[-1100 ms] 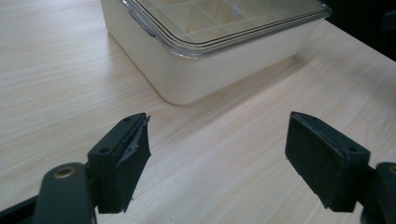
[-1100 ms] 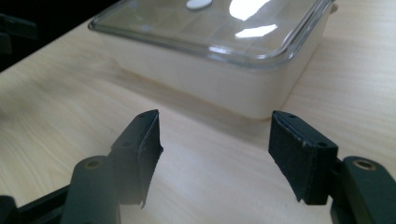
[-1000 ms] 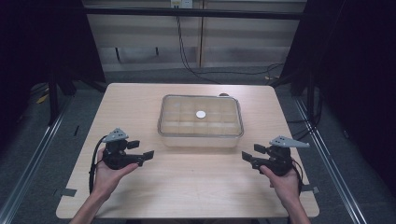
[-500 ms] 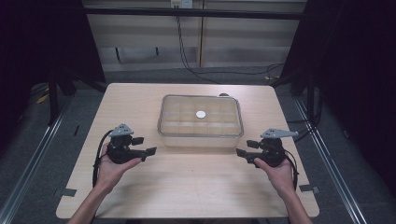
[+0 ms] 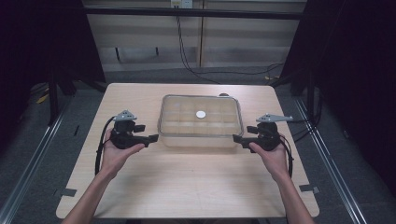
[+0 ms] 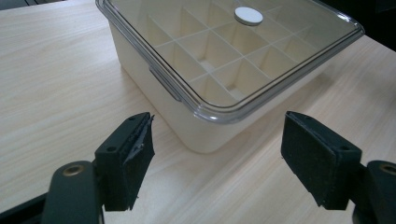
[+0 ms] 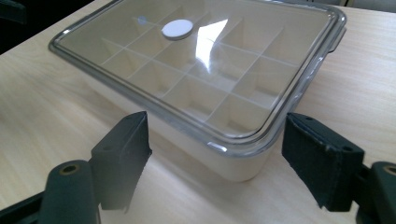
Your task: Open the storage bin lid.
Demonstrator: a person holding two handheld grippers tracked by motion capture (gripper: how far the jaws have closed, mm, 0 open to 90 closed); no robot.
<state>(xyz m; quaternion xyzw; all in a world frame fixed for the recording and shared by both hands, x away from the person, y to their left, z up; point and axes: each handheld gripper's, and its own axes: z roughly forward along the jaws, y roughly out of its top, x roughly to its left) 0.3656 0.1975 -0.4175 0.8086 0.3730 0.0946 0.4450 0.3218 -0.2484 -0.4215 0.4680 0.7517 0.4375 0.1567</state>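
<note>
Clear-lidded box (image 5: 201,122): far cells blur under glare; 2 tongs gape.

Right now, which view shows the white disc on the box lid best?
The right gripper view: the white disc sits large and unclipped on the clear lid. The left gripper view cuts it close to the top edge; the high view shows a small dot.

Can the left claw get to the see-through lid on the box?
Probably yes. The left claw is open beside the box's near corner, and the clear lid sits right ahead of its pads, with bare table between and nothing blocking.
</note>
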